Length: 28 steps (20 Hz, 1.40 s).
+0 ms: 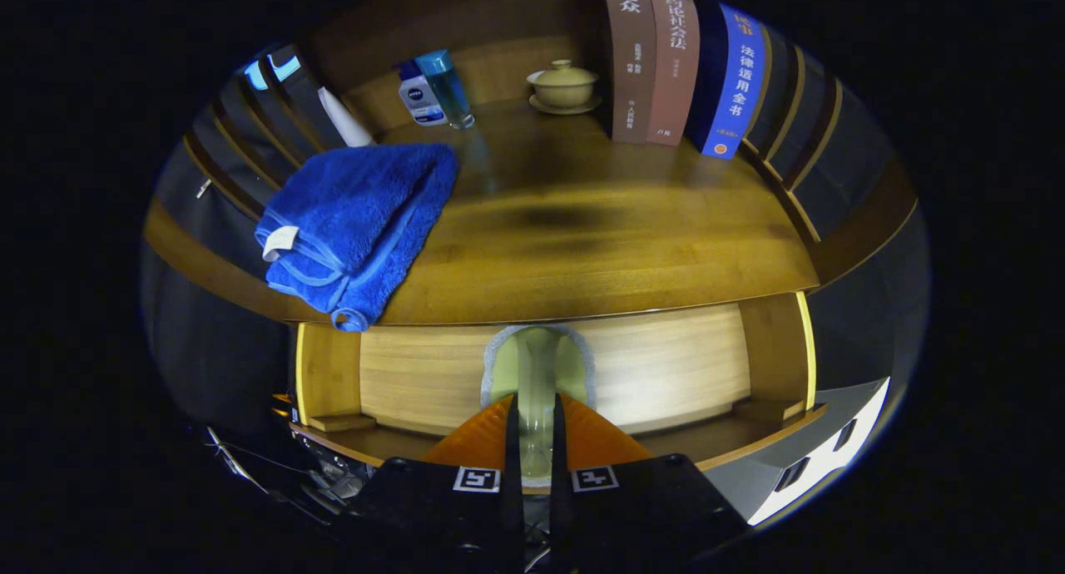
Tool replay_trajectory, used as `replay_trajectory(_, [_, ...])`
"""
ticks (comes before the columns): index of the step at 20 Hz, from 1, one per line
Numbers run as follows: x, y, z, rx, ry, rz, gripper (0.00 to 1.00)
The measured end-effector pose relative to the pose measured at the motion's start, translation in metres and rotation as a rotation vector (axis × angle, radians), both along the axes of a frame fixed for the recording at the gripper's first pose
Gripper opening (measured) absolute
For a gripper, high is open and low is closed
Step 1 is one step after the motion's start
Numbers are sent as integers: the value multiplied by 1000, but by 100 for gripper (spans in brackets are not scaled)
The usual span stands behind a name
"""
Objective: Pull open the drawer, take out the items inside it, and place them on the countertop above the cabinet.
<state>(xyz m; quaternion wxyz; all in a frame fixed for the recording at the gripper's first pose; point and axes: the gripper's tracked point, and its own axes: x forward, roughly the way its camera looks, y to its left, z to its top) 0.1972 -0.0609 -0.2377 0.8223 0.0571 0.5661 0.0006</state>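
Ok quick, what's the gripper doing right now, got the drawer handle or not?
Gripper: fingers nearly together, closed on the clear handle of the drawer; nothing else held.

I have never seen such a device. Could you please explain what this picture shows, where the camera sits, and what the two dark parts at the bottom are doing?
The camera rides on a hand-held gripper and looks forward along its two fingers, the dark parts at the bottom. They are nearly closed around the clear vertical handle of a wooden drawer, which looks shut. Whether they truly press on it I cannot tell. Above is the countertop. On it lie a folded blue towel, and further back two small bottles, a lidded cup on a saucer and a row of standing books.
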Motion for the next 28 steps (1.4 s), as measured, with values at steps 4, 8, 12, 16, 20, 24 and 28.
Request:
replay_trajectory(4, [-4, 7, 14, 29, 3, 14, 16])
replay_trajectory(8, [10, 16, 37, 43, -48, 41, 16])
replay_trajectory(12, [63, 8, 45, -25, -144, 33, 16])
replay_trajectory(16, [107, 9, 27, -40, -135, -5, 16])
replay_trajectory(20, [141, 8, 13, -74, -143, 1, 16])
replay_trajectory(24, [154, 8, 8, -82, -151, 5, 17])
replay_trajectory(28, [155, 10, 7, -85, -163, 24, 24])
